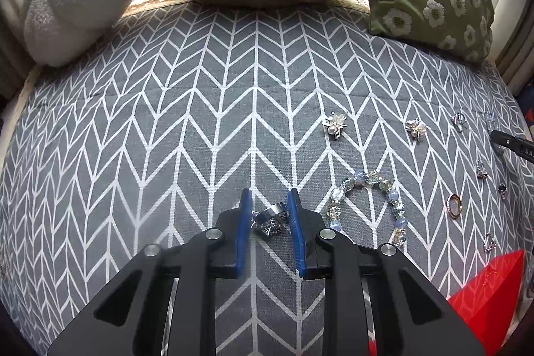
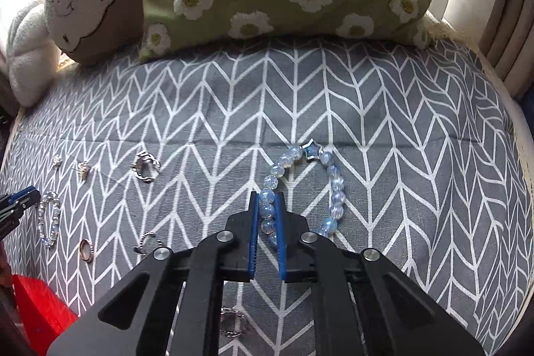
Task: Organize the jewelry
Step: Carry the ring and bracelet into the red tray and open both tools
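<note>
The right tongs [image 2: 267, 206] are clenched on one side of the pale blue glass-bead bracelet with a silver star charm [image 2: 312, 152]. Its gripped beads run in a line along the tongs' own axis, between the blue pads [image 2: 280, 222]. The rest of the loop lies ahead and to the right of the tips on the grey herringbone-patterned cloth [image 2: 400, 155], with the star at the far end. Any lift will likely leave the free side hanging on the right.

The left tongs [image 1: 268, 209] have narrowed around a chunky silver ring with a star-shaped ornament [image 1: 272, 217], which sits between the pads, band ahead and ornament nearer the camera; whether both pads press it I cannot tell. A mixed clear and blue bead bracelet [image 1: 367, 202] lies just right of them.
</note>
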Motion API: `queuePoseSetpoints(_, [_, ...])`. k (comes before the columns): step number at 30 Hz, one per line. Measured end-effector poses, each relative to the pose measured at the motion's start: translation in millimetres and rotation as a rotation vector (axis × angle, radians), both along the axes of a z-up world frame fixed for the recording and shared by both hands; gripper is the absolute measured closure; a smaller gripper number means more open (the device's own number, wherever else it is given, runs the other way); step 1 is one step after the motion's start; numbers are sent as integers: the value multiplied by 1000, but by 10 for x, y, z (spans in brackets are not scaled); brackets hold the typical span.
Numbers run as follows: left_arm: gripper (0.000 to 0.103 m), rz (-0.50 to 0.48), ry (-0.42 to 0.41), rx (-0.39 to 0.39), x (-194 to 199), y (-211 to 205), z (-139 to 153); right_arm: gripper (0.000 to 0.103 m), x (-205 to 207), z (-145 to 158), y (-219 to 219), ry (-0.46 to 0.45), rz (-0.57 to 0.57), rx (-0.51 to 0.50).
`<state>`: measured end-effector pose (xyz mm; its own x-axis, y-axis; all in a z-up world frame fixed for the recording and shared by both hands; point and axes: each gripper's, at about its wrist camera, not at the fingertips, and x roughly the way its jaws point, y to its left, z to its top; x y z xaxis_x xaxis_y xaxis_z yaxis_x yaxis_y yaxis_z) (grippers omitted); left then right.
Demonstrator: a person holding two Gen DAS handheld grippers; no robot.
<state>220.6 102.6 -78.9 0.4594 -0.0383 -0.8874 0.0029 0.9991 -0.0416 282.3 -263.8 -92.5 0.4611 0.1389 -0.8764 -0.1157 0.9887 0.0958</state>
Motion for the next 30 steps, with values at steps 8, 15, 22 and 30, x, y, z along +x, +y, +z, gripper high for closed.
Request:
queuePoseSetpoints(8, [83, -10, -93, -5, -229, -35, 374, 94, -267, 413, 98, -94, 55, 32])
queuePoseSetpoints(15, [82, -71, -208, -19, -764, -178, 942, 94, -704, 914, 54, -170, 85, 116])
queuePoseSetpoints(22, [82, -108, -259, -70, -1266, -460, 1220, 94, -1416, 1420, 142, -254, 178, 176])
queuePoseSetpoints(30, [82, -255, -184, -59, -1671, -893, 995, 94, -2182, 1267, 633, -194, 375, 148])
